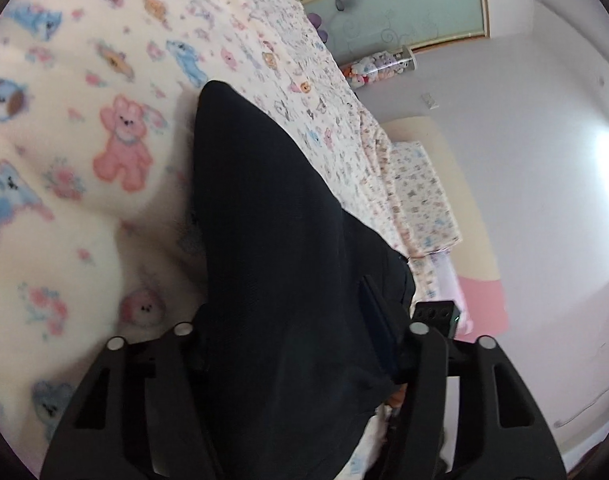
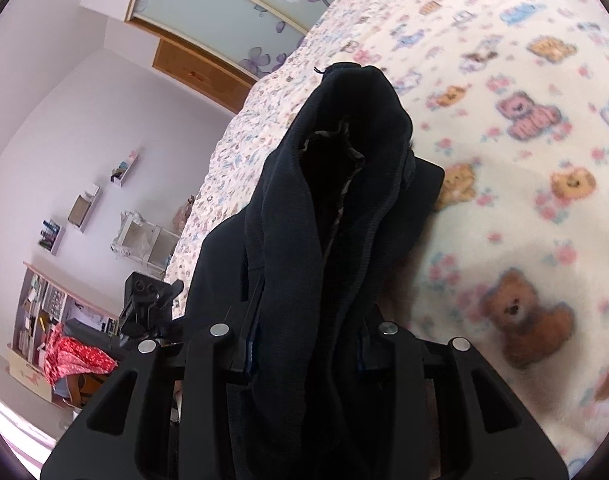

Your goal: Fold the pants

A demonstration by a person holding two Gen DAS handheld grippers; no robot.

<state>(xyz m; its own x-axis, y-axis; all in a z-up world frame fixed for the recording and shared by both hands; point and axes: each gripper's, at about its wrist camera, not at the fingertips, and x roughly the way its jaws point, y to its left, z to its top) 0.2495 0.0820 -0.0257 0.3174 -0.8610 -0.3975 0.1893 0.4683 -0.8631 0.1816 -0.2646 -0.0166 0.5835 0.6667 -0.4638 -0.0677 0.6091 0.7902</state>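
Observation:
Black pants [image 1: 264, 200] run from the floral animal-print blanket [image 1: 84, 100] down into my left gripper [image 1: 300, 340]. Their cloth fills the whole gap between its fingers, and the gripper is shut on it. In the right wrist view the pants' ribbed waistband [image 2: 344, 128] stands up as an open loop, lifted off the blanket [image 2: 524, 200]. My right gripper [image 2: 304, 344] is shut on the bunched cloth below that loop. The other gripper [image 2: 148, 304] shows just to the left, close beside it. Both sets of fingertips are hidden by cloth.
The bed fills most of both views, with a pillow [image 1: 420, 188] at its head. A wardrobe with flowered glass doors [image 2: 224, 12] stands beyond the bed. Wall shelves [image 2: 80, 208], a cluttered bookcase [image 2: 44, 312] and a red cloth [image 2: 76, 356] lie left.

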